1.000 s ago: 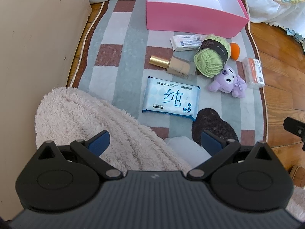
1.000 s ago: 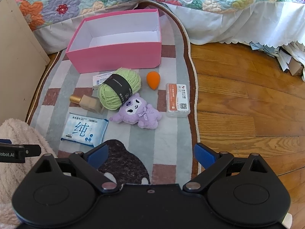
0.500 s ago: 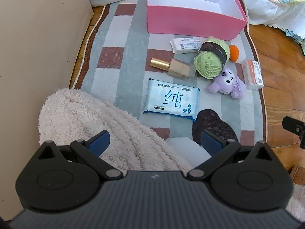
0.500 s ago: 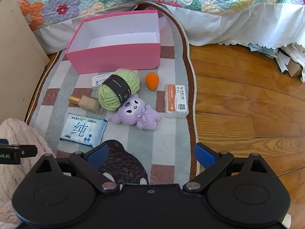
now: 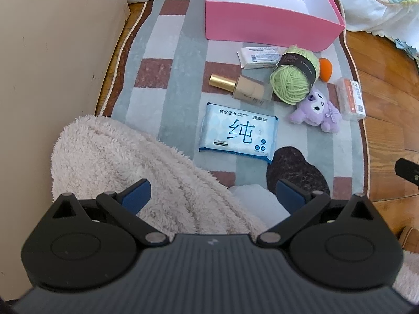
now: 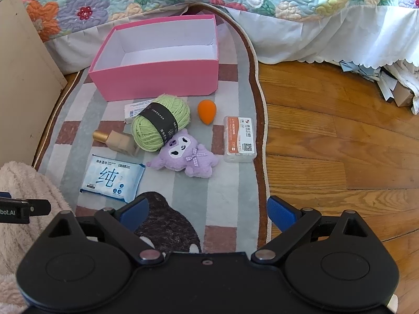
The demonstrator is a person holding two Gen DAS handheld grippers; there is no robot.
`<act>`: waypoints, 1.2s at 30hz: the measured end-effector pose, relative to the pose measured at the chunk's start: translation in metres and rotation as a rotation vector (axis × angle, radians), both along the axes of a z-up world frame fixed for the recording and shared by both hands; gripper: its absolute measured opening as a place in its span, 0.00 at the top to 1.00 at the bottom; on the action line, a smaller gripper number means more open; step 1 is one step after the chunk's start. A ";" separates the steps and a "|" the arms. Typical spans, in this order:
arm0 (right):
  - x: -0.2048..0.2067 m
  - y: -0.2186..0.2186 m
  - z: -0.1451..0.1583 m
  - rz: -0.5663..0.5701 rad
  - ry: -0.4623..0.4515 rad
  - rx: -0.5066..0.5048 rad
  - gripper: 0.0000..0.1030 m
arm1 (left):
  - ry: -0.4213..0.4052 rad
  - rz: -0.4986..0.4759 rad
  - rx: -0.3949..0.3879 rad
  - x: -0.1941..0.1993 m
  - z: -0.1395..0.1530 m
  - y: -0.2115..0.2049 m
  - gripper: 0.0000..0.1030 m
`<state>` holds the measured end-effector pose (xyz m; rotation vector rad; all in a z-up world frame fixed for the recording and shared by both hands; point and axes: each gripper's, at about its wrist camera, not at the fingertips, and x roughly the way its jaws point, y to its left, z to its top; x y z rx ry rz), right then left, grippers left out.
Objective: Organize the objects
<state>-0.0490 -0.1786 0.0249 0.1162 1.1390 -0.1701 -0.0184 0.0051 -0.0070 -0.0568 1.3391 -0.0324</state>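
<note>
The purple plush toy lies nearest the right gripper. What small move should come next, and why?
Probably ease the right gripper forward and down toward the purple plush toy. Both grippers are open and empty, the pink box holds nothing, and the toy lies free on the rug just ahead.

Both wrist views look down and forward, fairly near, sharing the rug (image 5: 180, 60) and pink box (image 6: 159, 83).

rug (image 6: 230, 188) | on it: pink box (image 6: 157, 83), yarn (image 6: 159, 123), plush (image 6: 186, 154), wipes (image 6: 112, 180)
</note>
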 end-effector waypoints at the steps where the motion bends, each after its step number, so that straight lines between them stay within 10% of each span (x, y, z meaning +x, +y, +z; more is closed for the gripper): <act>1: 0.000 0.000 0.000 0.000 0.000 -0.001 0.04 | 0.000 -0.001 0.000 0.000 0.000 0.000 0.00; 26: -0.002 -0.001 0.001 0.030 -0.004 0.006 0.04 | -0.011 0.000 -0.043 -0.001 0.003 -0.002 0.00; 36: 0.014 -0.005 0.026 0.308 -0.347 0.071 0.04 | -0.224 -0.080 -0.076 0.050 0.031 -0.011 0.00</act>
